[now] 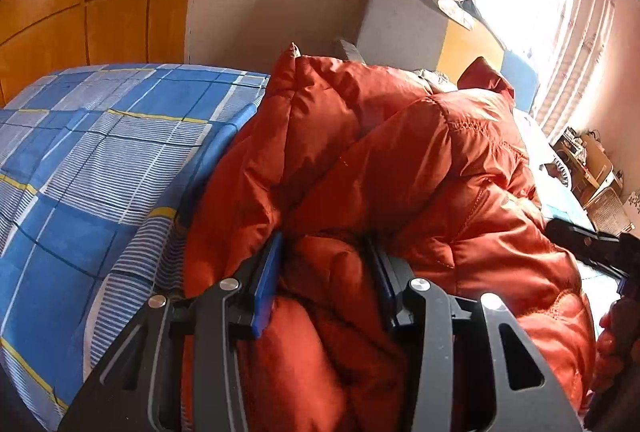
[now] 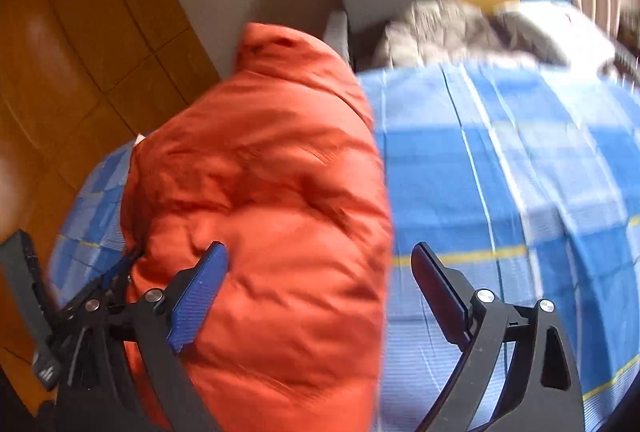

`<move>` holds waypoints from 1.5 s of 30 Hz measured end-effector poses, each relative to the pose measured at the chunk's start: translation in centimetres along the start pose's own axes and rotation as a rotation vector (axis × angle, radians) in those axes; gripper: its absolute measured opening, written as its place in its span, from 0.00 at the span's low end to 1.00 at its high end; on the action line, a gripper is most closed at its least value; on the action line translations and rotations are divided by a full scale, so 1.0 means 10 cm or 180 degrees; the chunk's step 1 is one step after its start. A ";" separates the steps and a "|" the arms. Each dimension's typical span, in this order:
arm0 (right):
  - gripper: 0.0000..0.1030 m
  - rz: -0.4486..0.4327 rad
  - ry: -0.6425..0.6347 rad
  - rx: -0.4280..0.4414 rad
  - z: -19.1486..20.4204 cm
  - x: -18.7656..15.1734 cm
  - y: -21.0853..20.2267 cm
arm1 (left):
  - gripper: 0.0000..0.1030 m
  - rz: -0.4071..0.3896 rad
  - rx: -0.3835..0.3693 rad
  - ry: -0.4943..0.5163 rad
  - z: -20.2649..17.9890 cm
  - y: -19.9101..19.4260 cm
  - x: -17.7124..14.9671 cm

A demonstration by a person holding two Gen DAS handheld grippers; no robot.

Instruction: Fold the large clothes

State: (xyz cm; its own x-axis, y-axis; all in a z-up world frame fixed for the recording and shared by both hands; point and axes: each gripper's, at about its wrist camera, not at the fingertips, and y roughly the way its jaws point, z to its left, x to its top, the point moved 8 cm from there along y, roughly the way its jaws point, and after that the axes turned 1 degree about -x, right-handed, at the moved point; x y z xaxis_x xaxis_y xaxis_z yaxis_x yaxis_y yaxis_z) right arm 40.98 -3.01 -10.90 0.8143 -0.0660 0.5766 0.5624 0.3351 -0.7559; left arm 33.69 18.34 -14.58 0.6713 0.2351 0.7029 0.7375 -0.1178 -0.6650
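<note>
Orange padded jacket lies bunched on the blue checked bedspread, its long axis running away from both cameras toward the wall and grey cushion, with a raised collar end at the far side. Left gripper is clenched on a thick fold at the jacket's near edge, both blue pads pressed into the fabric. Right gripper stands spread wide over the jacket's near right edge, neither pad clearly pressing on it.
</note>
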 end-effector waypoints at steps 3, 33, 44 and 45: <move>0.90 0.0150 0.0199 0.0303 -0.13 -0.10 0.04 | 0.43 -0.0005 0.0041 0.0015 -0.02 -0.02 0.01; 0.31 0.0001 -0.0293 0.1507 0.36 0.33 -0.35 | 0.11 -0.0225 -0.0941 -0.0209 -0.43 -0.23 0.30; 0.31 -0.0437 -0.0039 0.0954 -1.10 0.42 -1.15 | 0.10 0.0076 -0.1404 0.0370 -2.13 0.10 0.31; 0.31 -0.0439 0.0003 0.0889 -1.24 0.40 -1.16 | 0.10 0.0153 -0.1418 0.0439 -2.31 0.19 0.25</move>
State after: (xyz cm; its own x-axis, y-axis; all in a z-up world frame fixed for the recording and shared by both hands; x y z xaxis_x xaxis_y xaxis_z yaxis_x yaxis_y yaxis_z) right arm 39.47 -18.84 -3.67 0.7332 -0.1296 0.6675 0.6067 0.5682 -0.5560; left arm 38.41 -3.60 -8.24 0.6868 0.0923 0.7209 0.6447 -0.5353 -0.5457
